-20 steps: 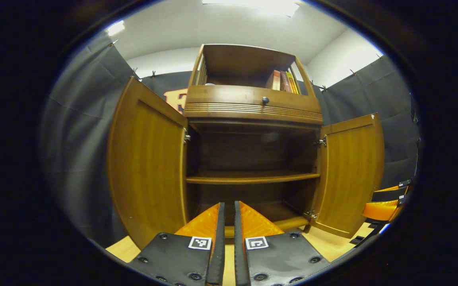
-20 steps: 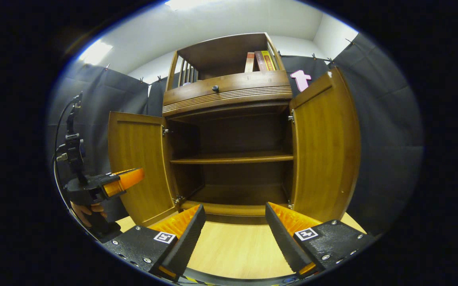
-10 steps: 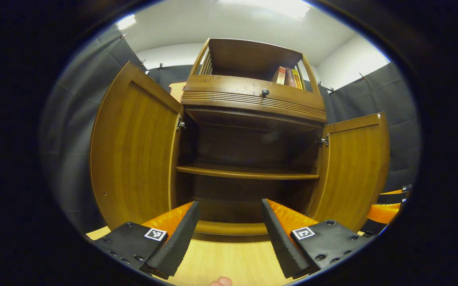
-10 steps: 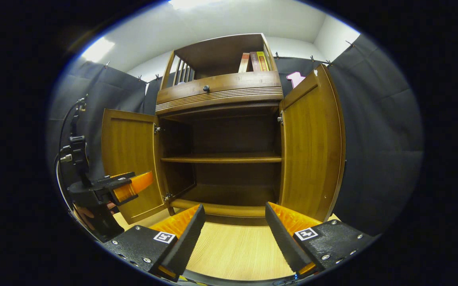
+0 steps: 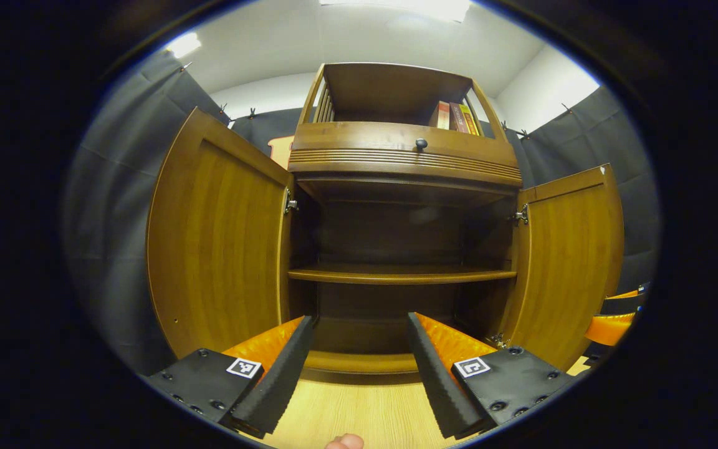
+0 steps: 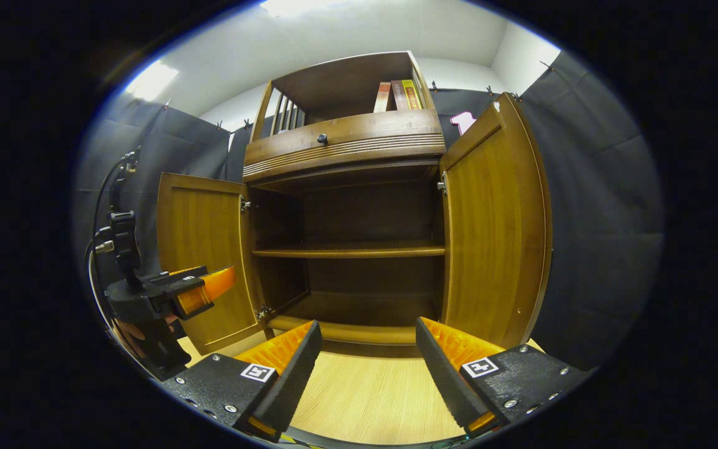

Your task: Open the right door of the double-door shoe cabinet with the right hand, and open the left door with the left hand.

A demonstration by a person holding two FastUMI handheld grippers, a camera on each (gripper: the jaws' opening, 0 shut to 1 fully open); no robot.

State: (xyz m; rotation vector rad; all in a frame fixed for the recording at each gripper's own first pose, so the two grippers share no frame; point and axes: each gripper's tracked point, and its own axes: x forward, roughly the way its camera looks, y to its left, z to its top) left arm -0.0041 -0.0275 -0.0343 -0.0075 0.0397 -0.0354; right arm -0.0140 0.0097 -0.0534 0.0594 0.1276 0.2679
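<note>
The wooden shoe cabinet point(image 5: 396, 156) point(image 6: 346, 140) stands with both doors swung wide. In the left gripper view the left door point(image 5: 215, 237) is close on the left and the right door point(image 5: 568, 262) stands farther off. In the right gripper view the right door point(image 6: 493, 231) is near and the left door point(image 6: 200, 255) hangs open beyond. My left gripper point(image 5: 359, 358) is open in front of the cabinet's bottom sill, holding nothing; it also appears beside the left door point(image 6: 200, 290). My right gripper point(image 6: 368, 362) is open and free too, over the floor before the cabinet.
Inside, one shelf point(image 5: 396, 274) divides a dark bare interior. A drawer with a round knob point(image 5: 421, 144) sits above the doors, with books point(image 5: 452, 117) in the top niche. Light wooden floor point(image 6: 365, 393) lies in front. Black cloth walls close in on both sides.
My left gripper went from shut to open one second ago, then drew slightly back from the cabinet. The right gripper has barely shifted. Both doors stay open.
</note>
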